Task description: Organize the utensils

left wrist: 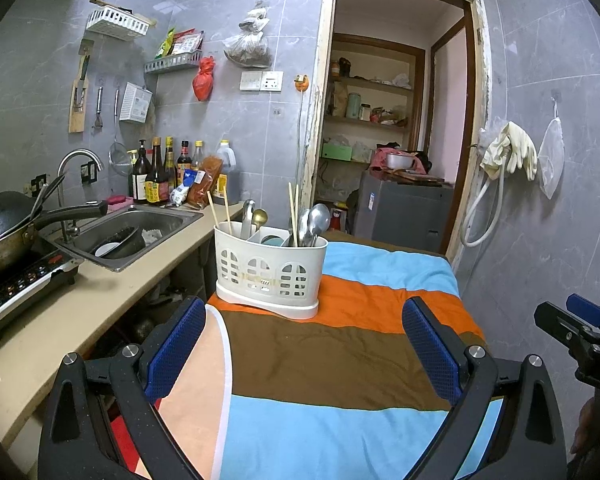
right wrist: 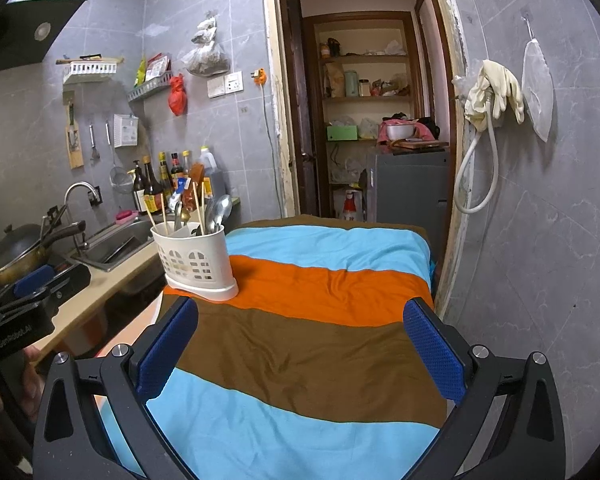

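Left tool (left wrist: 304, 344): spread, empty, aimed at caddy.
Right tool (right wrist: 300, 344): spread, empty.
Caddy (left wrist: 270, 266): 12 o'clock on bench (left wrist: 340, 344), spoons (left wrist: 314, 224) and chopsticks (left wrist: 293, 210) upright, apparently sorted.

Before me, a worktop is draped in a soft cloth striped blue, orange and brown (left wrist: 340, 344). At its far left corner stands a white slotted plastic utensil caddy (left wrist: 270, 270), holding spoons and chopsticks.
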Demonstrator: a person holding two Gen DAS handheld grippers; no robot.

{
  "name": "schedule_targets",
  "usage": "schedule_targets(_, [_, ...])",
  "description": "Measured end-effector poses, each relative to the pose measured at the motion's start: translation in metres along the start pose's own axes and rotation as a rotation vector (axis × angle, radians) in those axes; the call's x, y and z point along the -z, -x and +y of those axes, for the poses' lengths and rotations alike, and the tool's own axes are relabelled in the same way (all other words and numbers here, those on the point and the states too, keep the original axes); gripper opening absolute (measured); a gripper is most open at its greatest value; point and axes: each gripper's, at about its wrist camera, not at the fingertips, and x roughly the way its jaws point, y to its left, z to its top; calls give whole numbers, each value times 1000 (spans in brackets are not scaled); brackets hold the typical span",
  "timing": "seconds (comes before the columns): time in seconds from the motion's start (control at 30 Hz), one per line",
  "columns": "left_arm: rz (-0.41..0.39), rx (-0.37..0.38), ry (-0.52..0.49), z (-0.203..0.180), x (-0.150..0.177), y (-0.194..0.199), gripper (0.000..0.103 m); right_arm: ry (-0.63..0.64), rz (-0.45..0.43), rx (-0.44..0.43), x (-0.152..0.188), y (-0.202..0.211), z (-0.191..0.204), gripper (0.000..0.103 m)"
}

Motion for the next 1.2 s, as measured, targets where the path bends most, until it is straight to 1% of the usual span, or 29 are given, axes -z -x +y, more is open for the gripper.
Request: schedule_targets(1.2, [5, 0, -1, 5, 3, -5, 96, -3, 9, 1, 2, -4, -3, 103])
